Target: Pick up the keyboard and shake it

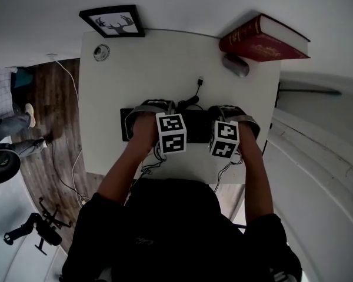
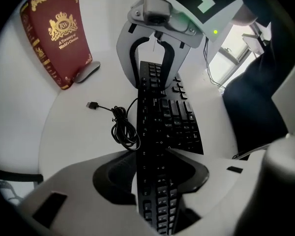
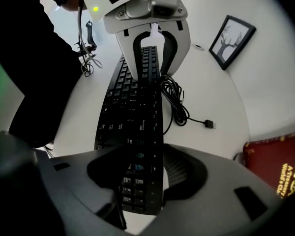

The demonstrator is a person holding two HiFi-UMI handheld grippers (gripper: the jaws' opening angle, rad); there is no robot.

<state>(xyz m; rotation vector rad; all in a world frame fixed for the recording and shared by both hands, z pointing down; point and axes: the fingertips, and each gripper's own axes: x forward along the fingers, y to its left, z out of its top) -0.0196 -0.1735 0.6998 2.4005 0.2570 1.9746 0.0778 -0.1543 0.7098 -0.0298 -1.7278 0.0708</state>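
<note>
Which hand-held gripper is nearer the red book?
The right hand-held gripper, on the keyboard end toward the book; the left hand-held gripper holds the far end.

The keyboard [image 2: 162, 127] and its cable [image 2: 119, 114] are coloured black. The table [image 1: 159, 69] is white. The book [image 2: 56, 38] is dark red, decorated with gold ornaments and lettering. A dark deer drawing on white is enclosed by a black picture frame [image 1: 113, 22]. The mouse [image 1: 236, 64] is grey. The left gripper [image 2: 155, 178] and right gripper [image 3: 147, 176] are light grey, their cubes patterned with black-and-white squares.
</note>
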